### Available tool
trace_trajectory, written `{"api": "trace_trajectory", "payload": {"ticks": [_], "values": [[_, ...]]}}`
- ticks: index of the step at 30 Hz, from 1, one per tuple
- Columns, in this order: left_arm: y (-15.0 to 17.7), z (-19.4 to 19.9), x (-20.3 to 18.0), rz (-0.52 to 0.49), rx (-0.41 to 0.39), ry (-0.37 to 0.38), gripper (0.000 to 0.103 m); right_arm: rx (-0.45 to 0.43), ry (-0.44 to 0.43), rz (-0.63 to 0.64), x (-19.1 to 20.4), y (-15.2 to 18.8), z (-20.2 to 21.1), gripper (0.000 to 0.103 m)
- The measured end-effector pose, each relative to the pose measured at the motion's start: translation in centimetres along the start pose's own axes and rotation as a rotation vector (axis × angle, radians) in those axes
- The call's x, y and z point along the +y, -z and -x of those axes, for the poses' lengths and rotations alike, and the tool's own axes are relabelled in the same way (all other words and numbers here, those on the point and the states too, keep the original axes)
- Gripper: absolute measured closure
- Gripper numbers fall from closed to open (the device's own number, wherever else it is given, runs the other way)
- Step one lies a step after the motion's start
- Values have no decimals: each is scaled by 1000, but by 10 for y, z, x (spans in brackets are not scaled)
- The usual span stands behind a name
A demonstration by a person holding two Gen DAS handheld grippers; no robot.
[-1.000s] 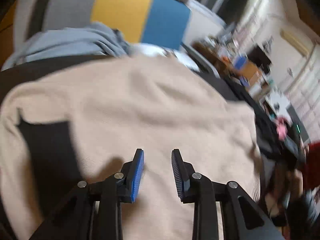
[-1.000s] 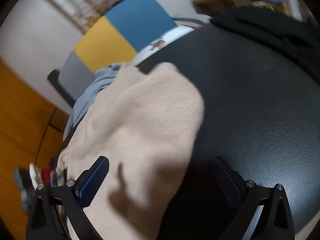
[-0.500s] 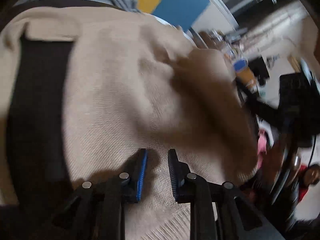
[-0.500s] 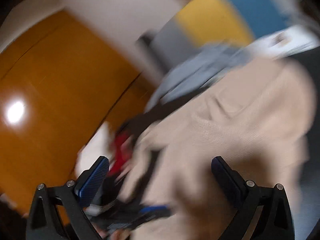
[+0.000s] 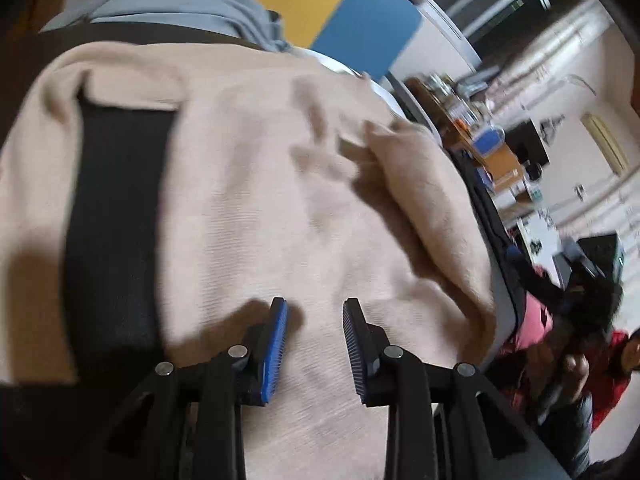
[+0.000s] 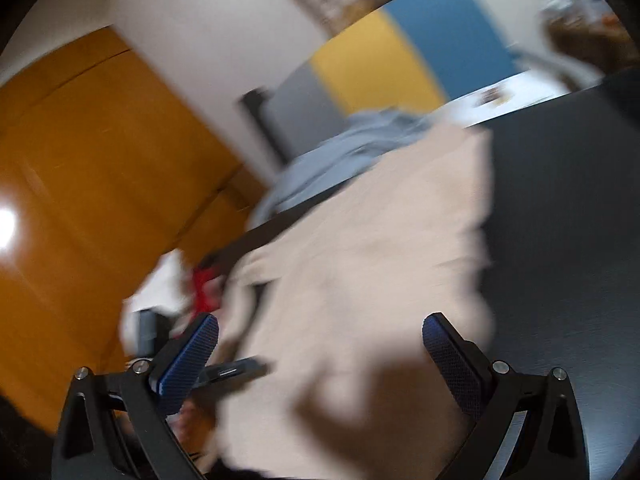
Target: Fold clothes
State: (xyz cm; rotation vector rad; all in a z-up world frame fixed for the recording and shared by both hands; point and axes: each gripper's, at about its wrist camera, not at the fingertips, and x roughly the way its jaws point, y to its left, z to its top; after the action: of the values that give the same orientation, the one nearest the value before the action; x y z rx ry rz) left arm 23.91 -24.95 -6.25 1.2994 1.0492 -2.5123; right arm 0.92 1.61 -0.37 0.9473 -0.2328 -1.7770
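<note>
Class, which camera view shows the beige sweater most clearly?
The left wrist view: the beige sweater fills the frame, its knit and folded-over flap fairly sharp. The right wrist view shows the same sweater on the dark surface, but blurred.

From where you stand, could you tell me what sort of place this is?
Probably a lived-in room at home. A beige knit garment lies spread on a black padded surface, a grey garment is heaped behind it, and cluttered shelves line the far wall.
</note>
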Motion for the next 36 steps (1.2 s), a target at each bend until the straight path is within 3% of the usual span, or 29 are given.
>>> {"api": "trace_trajectory", "payload": {"ticks": [1,3,8,9,10,11,14,18,21,22,23,25,27,28,30,35,36], "values": [[0,-6,-3,-10,18,1,75,-16,69,15,-7,-4,3,0],[1,-17,-9,-25,48,5,75,-5,124,81,-17,-12,-8,0],[6,-24,-5,12,72,52,75,136,58,59,-43,-32,-64,1],[7,-24,-3,16,69,58,75,160,44,48,-46,-32,-71,16],[7,-24,-3,12,70,61,75,193,38,37,-50,-31,-83,50],[7,-25,-2,2,72,64,75,239,59,25,-52,-28,-95,65],[7,-27,-1,-32,80,65,76,209,60,-1,-45,-22,-99,75],[5,-27,5,-25,97,86,78,111,20,29,-11,-21,-43,79],[2,-27,10,-11,103,104,83,86,-164,83,36,-20,4,79],[2,-27,12,-2,104,107,83,112,-172,129,50,-16,10,74],[1,-27,14,8,105,111,83,139,-180,176,64,-11,17,67],[1,-26,16,22,109,113,83,178,-205,214,82,-3,29,25],[0,-27,17,28,104,112,83,175,-300,170,82,2,42,21],[0,-27,17,30,102,106,83,168,-305,161,81,4,47,14],[0,-26,16,32,96,89,82,154,-225,112,67,9,52,7],[-5,3,13,-16,1,-9,77,186,22,-32,17,25,45,7],[-4,11,11,-39,-9,15,77,179,26,-72,8,26,41,7]]}}
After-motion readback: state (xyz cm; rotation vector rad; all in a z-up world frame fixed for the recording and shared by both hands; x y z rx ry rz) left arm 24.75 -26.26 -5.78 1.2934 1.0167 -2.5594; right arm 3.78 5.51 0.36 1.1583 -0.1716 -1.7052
